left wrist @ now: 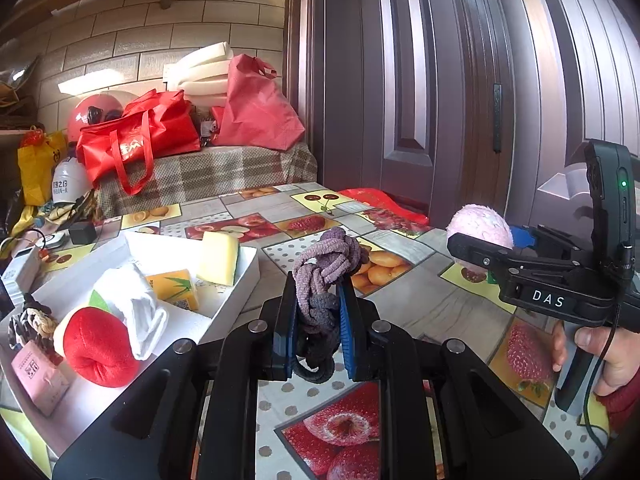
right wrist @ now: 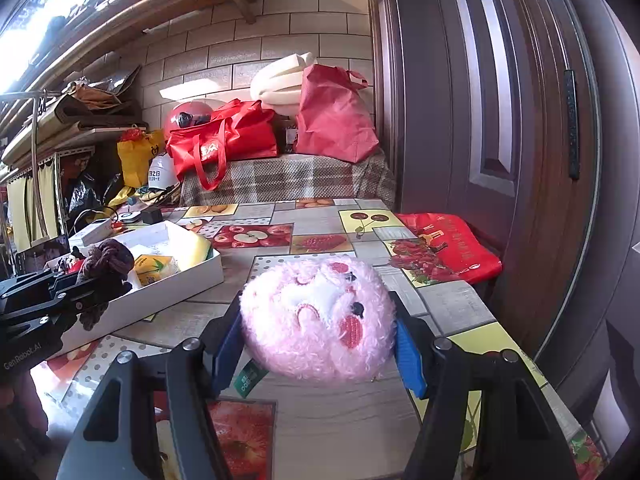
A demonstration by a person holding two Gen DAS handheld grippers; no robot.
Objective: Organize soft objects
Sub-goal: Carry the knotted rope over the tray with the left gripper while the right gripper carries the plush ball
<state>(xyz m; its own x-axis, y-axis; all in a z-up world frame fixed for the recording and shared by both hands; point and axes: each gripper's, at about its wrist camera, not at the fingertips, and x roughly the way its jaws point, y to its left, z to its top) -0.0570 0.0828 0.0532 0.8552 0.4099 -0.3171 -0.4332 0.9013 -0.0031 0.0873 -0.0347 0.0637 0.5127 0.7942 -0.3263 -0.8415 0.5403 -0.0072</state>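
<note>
Above the surface (right wrist: 320,420), left gripper (left wrist: 318,300) pinches a knotted purple cord (left wrist: 324,264), right gripper (right wrist: 316,320) a pink plush (right wrist: 320,316) — dangling loops may snag the white tray (left wrist: 248,272) rim.

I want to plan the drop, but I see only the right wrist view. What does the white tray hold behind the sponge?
Observer: A red plush fruit lies at the near end of the white tray, beside a rolled white cloth.
Operator: Is the left gripper holding the purple knot firmly?
Observer: Yes, the left gripper is shut on the purple knotted rope, and dark loops hang below its fingers.
Operator: Is my pink toy off the table?
Observer: The right gripper holds the pink plush toy; the left view shows it raised above the table.
</note>
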